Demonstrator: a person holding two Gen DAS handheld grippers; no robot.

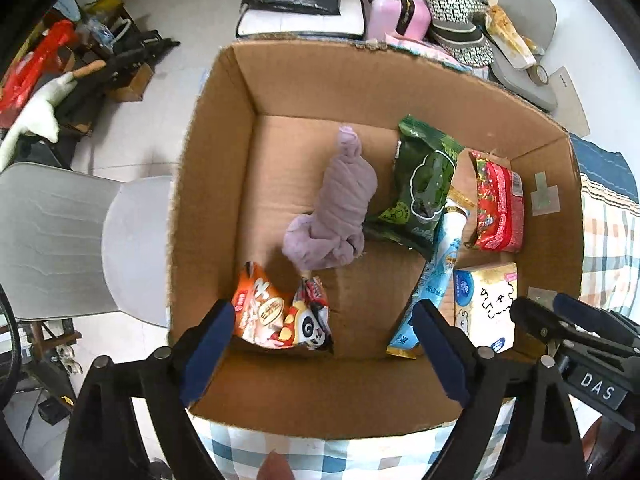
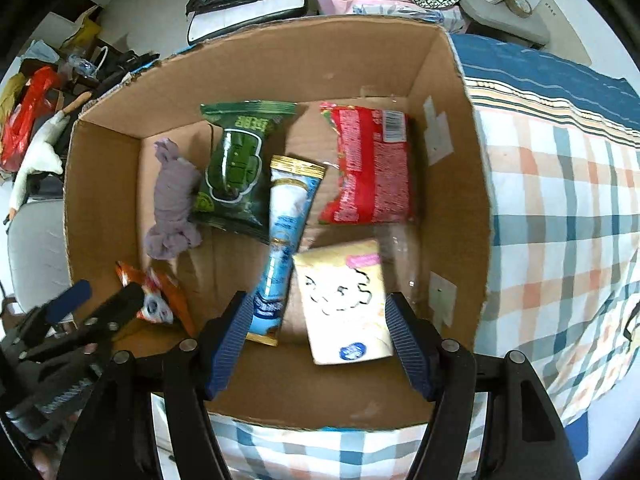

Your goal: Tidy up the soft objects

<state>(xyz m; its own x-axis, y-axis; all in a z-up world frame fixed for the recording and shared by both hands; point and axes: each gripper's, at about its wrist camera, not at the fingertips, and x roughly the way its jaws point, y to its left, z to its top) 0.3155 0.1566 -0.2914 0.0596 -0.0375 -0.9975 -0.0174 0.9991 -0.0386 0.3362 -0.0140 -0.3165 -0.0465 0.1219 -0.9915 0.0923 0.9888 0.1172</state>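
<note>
Cardboard box (image 1: 280,92) on the checked cloth (image 2: 560,200) collects the soft goods: purple cloth (image 1: 340,204), orange snack pack (image 1: 280,316) and tissue pack (image 2: 346,300) lie inside. Left gripper (image 1: 324,344) and right gripper (image 2: 316,344) hover above, both spread wide and empty, apparently after dropping items.

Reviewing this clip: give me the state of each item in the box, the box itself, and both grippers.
cardboard box: open on top
purple cloth: bundled, lying loose
green snack bag: lying flat
red snack bag: lying flat, back up
blue tube pack: lying flat
tissue pack: lying flat
orange snack bags: against near wall
left gripper: open, empty
right gripper: open, empty
</note>
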